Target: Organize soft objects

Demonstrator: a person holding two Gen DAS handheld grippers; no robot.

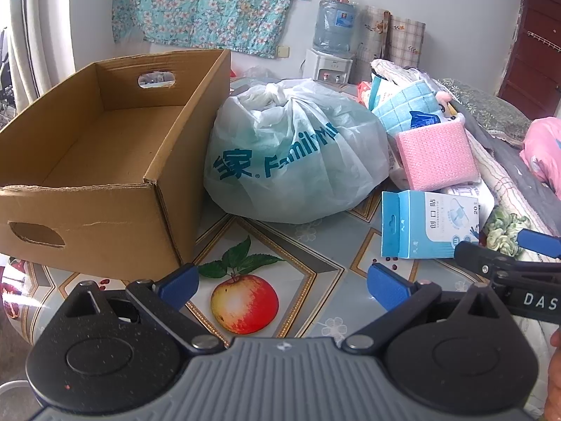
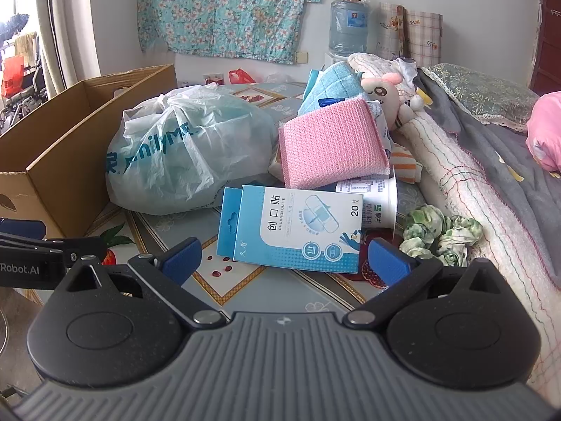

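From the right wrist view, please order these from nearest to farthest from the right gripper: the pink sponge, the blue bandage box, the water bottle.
1. blue bandage box: just ahead of the open right gripper, on the table.
2. pink sponge: behind the box, on the pile.
3. water bottle: by the far wall.

Left gripper low over tablecloth, jaws wide apart, nothing between them; printed apple below the gap. Open cardboard box at left, interior bare. Knotted plastic bag touching box's right wall. Blue carton lying flat right of bag; pink sponge behind it, tilted. Right gripper entering at right edge, just beside carton.
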